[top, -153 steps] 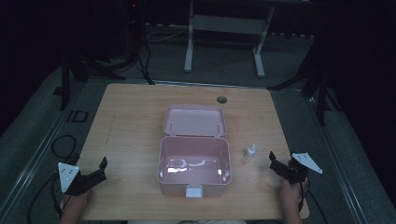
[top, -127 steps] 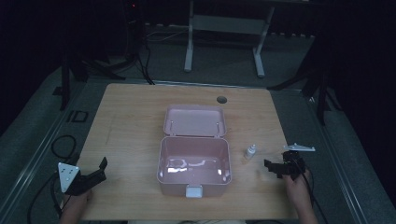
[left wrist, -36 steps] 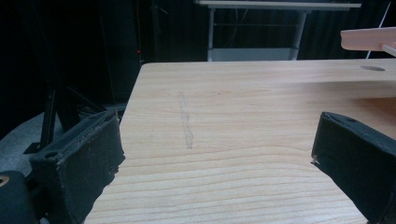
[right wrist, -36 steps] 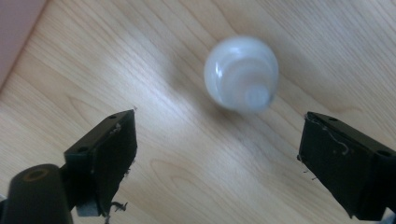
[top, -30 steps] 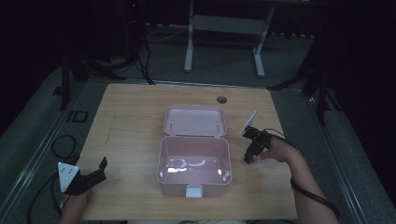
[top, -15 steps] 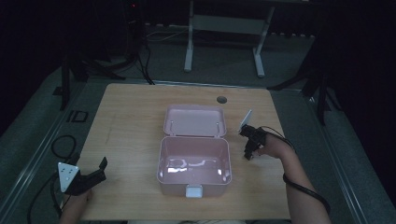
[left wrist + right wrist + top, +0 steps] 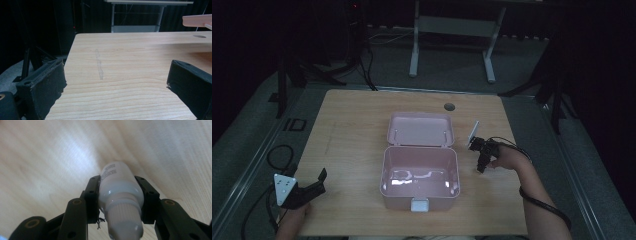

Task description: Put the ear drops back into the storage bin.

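Right gripper (image 7: 121, 195) clamps small white dropper bottle (image 7: 120, 192) mid-body between fingers (image 7: 91, 195), cap toward camera. Likely light, rigid, glossy-slick plastic. Left gripper (image 7: 115, 82) open, empty.

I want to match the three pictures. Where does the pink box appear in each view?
High view: pink box at table centre, lid open.
Left gripper view: its pink edge at the upper right corner.
Right gripper view: not in it.
Shared landmark: the wooden table.
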`<act>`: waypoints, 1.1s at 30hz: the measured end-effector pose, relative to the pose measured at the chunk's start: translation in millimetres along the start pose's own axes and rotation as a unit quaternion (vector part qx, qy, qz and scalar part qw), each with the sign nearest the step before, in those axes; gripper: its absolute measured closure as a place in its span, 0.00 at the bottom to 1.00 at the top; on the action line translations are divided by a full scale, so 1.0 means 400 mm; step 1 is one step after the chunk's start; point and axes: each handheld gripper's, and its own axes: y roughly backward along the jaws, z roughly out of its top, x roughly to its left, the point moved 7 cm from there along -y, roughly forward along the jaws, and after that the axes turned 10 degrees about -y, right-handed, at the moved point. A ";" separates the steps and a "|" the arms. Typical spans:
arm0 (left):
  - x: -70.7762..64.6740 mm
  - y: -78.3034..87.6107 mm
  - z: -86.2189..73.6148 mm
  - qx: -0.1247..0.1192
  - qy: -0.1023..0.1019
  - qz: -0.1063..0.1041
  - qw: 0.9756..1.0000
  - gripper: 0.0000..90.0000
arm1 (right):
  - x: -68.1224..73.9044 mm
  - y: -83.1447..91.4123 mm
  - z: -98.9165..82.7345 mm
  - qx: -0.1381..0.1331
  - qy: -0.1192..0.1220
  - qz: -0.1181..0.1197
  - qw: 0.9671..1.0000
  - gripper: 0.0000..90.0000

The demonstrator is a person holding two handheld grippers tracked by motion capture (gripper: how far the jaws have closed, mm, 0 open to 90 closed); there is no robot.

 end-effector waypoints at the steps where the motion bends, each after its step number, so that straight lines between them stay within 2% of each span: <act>1: 0.000 0.000 0.000 0.000 0.000 0.000 1.000 0.02 | 0.004 0.001 -0.004 0.003 0.010 0.000 1.000 0.66; 7: 0.000 0.000 0.000 0.000 0.000 0.001 1.000 0.02 | 0.031 0.011 -0.027 0.007 0.077 0.003 0.997 0.66; 10: 0.000 0.000 0.000 0.000 0.000 0.001 1.000 0.02 | 0.048 0.020 -0.035 -0.004 0.116 0.004 0.993 0.66; 12: 0.000 0.000 0.000 0.000 0.000 0.001 1.000 0.02 | 0.058 0.027 -0.042 -0.017 0.149 0.000 0.989 0.66; 13: 0.000 0.000 0.000 0.000 0.000 0.001 1.000 0.02 | 0.058 0.027 -0.042 -0.017 0.149 0.000 0.989 0.66; 14: 0.001 0.000 0.000 0.000 0.001 0.001 1.000 0.02 | 0.065 0.030 -0.045 -0.023 0.166 -0.001 0.986 0.66; 15: 0.001 0.000 0.000 0.000 0.001 0.001 1.000 0.02 | 0.077 0.034 -0.054 -0.030 0.200 -0.001 0.979 0.66; 17: 0.000 0.000 0.000 0.000 0.000 0.001 1.000 0.02 | 0.089 0.037 -0.061 -0.031 0.225 -0.005 0.974 0.66; 18: 0.000 0.000 0.000 0.000 0.000 0.001 1.000 0.02 | 0.095 0.038 -0.065 -0.032 0.237 -0.014 0.971 0.66; 20: 0.000 0.000 0.000 0.000 0.000 0.001 1.000 0.02 | 0.108 0.040 -0.070 -0.030 0.251 -0.025 0.967 0.66; 21: 0.000 0.000 0.000 0.000 0.001 0.001 1.000 0.02 | 0.114 0.040 -0.074 -0.028 0.263 -0.031 0.964 0.66; 23: 0.000 0.000 0.000 0.000 0.000 0.001 1.000 0.02 | 0.127 0.039 -0.082 -0.019 0.276 -0.032 0.960 0.66; 24: 0.000 0.000 0.000 0.000 0.000 0.001 1.000 0.02 | 0.133 0.038 -0.088 -0.013 0.286 -0.035 0.957 0.66; 26: 0.000 0.000 0.000 0.000 -0.001 0.001 1.000 0.02 | 0.142 0.038 -0.094 -0.008 0.293 -0.035 0.955 0.66; 31: 0.000 0.000 0.000 0.000 -0.001 0.001 1.000 0.02 | 0.159 0.043 -0.106 -0.004 0.315 -0.041 0.948 0.66; 32: 0.000 0.000 0.000 0.000 -0.001 0.001 1.000 0.02 | 0.161 0.043 -0.107 -0.003 0.315 -0.042 0.948 0.66; 33: 0.000 0.000 0.000 0.000 -0.001 0.001 1.000 0.02 | 0.162 0.043 -0.107 -0.003 0.318 -0.044 0.947 0.66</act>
